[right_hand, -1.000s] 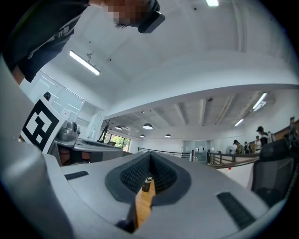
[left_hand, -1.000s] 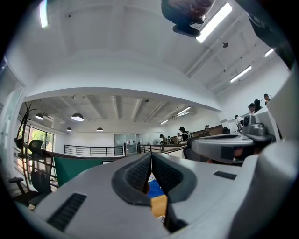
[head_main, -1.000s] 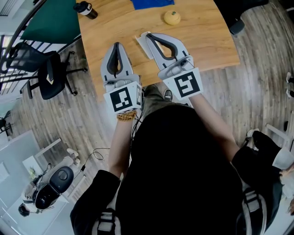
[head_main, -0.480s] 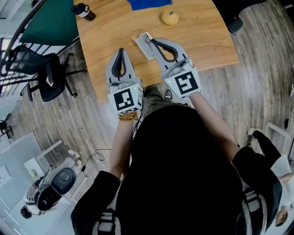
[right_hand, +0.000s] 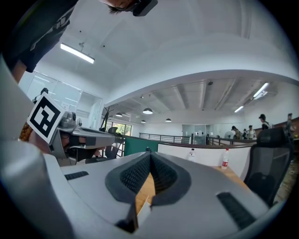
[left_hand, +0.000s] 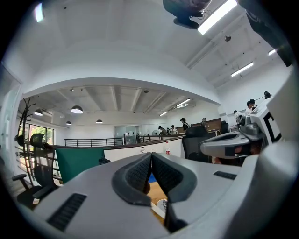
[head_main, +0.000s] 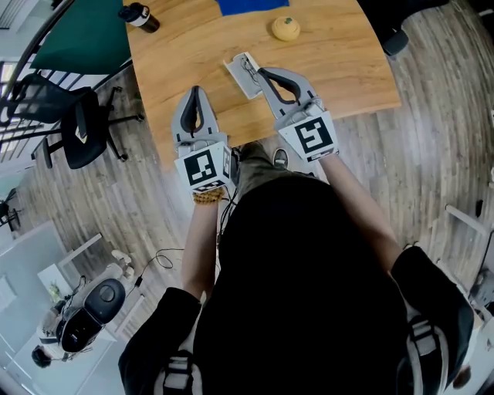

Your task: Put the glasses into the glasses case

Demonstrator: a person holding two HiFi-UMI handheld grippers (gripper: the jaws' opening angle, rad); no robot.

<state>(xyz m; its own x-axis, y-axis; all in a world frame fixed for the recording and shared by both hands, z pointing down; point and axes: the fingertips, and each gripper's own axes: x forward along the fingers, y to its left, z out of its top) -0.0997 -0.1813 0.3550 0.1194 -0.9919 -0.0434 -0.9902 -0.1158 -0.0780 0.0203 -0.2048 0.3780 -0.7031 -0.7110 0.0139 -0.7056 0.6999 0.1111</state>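
I've got my left gripper (head_main: 194, 91) with its jaws pressed together on nothing, tips over the near-left part of the table (head_main: 340, 65), close to the left and near edges. My right gripper (head_main: 261, 72) is the same, jaws together and empty, its tip right at the glasses case (head_main: 241, 75); touching or just beside, I can't tell. The case lies flat and pale mid-table. A thin dark wiry shape on it looks like the glasses (head_main: 247, 67), too small to be sure. There's bare wood to the right, open room there. Farther off are a yellow fruit (head_main: 285, 28), a blue cloth (head_main: 245, 6), and a dark bottle (head_main: 137, 15) at the far-left edge.
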